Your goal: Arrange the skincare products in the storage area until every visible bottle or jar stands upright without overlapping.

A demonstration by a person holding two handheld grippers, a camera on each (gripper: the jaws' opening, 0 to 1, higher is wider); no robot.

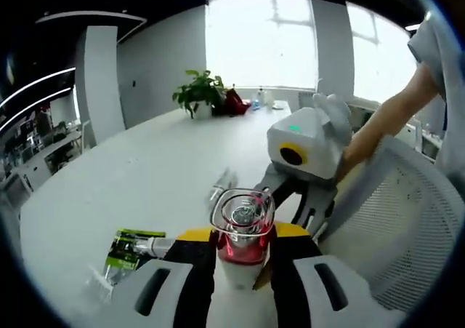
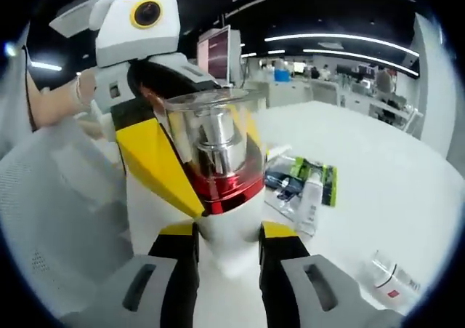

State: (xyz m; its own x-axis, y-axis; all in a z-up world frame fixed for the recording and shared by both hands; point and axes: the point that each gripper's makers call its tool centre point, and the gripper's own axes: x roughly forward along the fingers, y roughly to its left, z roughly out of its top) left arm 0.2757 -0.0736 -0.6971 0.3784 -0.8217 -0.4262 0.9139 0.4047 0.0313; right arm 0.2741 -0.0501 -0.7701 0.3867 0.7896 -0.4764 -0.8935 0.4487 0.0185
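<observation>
Both grippers are clamping the same bottle (image 2: pixel 221 175): right gripper (image 2: pixel 227 252) squeezing its white base, left gripper (image 1: pixel 243 259) pinching it too. The bottle is hanging off the table (image 1: pixel 145 175), beside the chair (image 1: pixel 407 233). Risk: opposing pulls twisting it loose or popping the clear cap. A tube (image 2: pixel 311 193) is lying flat at 3 o'clock.

Bottle: my white bottle with red metallic collar and clear cap (image 2: pixel 218 168), upright, held above the table.
Others: green-labelled tubes (image 2: pixel 312 182) lying flat.
</observation>
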